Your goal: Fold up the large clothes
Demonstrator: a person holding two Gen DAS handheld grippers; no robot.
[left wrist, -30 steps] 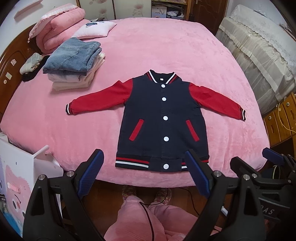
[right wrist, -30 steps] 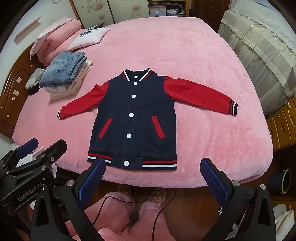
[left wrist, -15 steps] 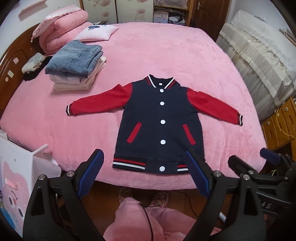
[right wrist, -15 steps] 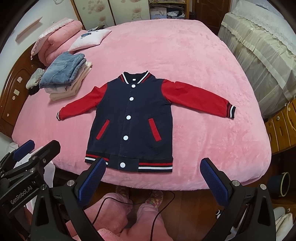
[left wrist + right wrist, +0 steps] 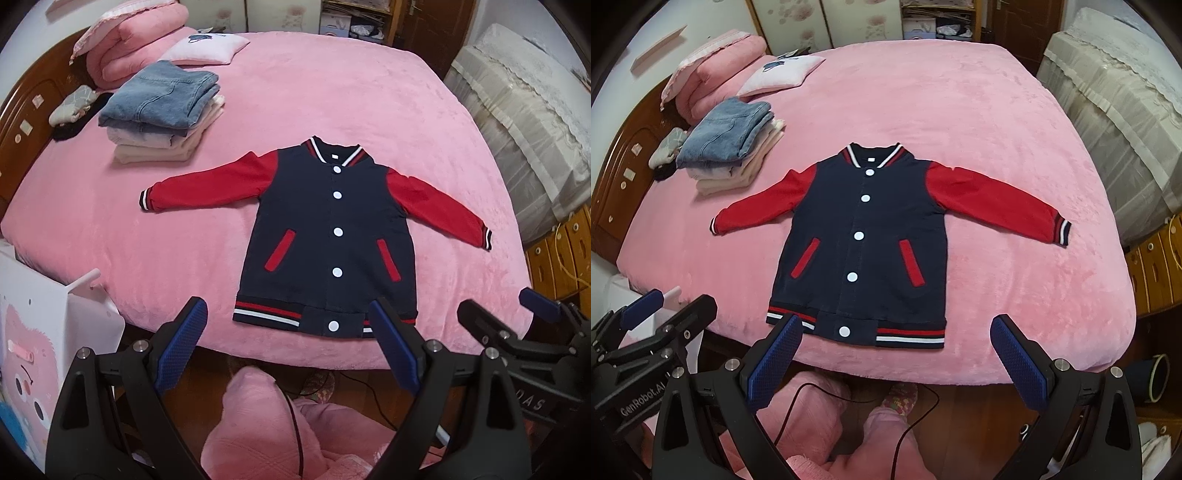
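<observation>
My left tongs (image 5: 288, 347) and right tongs (image 5: 901, 354) both gape wide with nothing between them, held above the near bed (image 5: 332, 92) edge. Beyond them the navy-and-red jacket (image 5: 864, 236) lies flat, buttoned, sleeves spread. Folded clothes (image 5: 162, 110) sit far left.

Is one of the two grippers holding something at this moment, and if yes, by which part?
Nothing is held. The left gripper and the right gripper both stand open with nothing between their blue pads, short of the navy and red button-front jacket, which lies flat on the pink bed.
</observation>
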